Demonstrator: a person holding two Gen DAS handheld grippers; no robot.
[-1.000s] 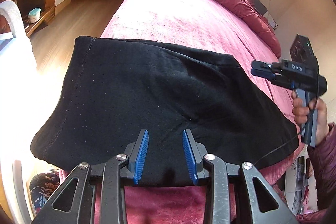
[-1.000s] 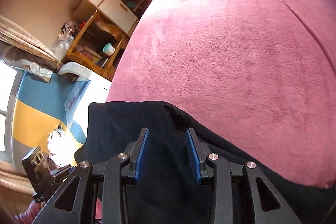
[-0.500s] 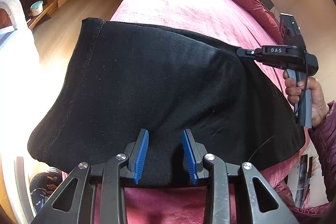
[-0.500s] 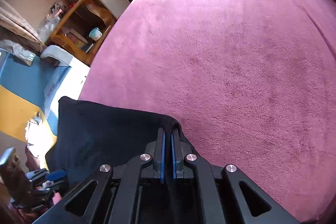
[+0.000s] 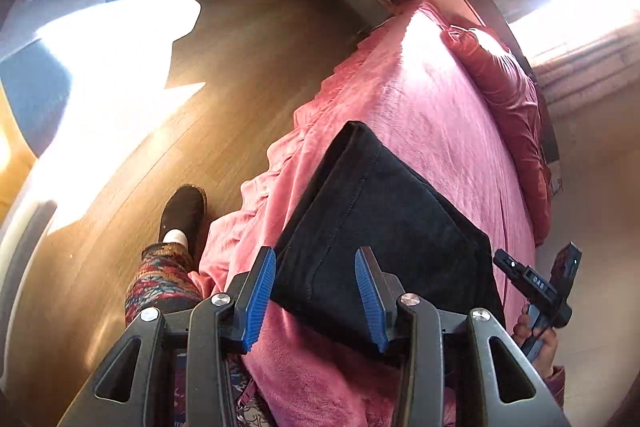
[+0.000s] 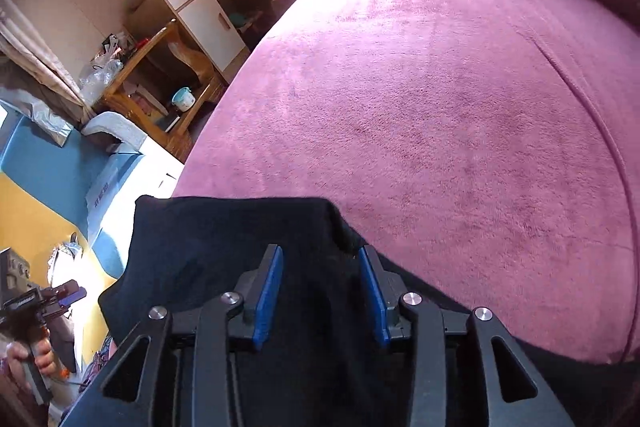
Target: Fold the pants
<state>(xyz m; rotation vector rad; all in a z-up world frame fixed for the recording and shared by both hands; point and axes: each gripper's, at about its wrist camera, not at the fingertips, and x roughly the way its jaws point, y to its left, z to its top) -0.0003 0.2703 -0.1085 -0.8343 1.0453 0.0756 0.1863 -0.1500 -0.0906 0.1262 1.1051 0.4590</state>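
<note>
Left wrist view shows the black pants (image 5: pixel 384 227) folded into a compact stack on the near part of the pink bed (image 5: pixel 448 131), close to its left edge. The left gripper (image 5: pixel 316 297) hovers over the stack's near corner, jaws apart and holding nothing. At far right the right gripper (image 5: pixel 516 269) is small, its tips hard to make out there. In the right wrist view the right gripper (image 6: pixel 320 293) has its jaws apart above the dark cloth, whose near part is hidden under the frame. A slippered foot (image 5: pixel 184 213) stands on the wooden floor (image 5: pixel 240 67).
</note>
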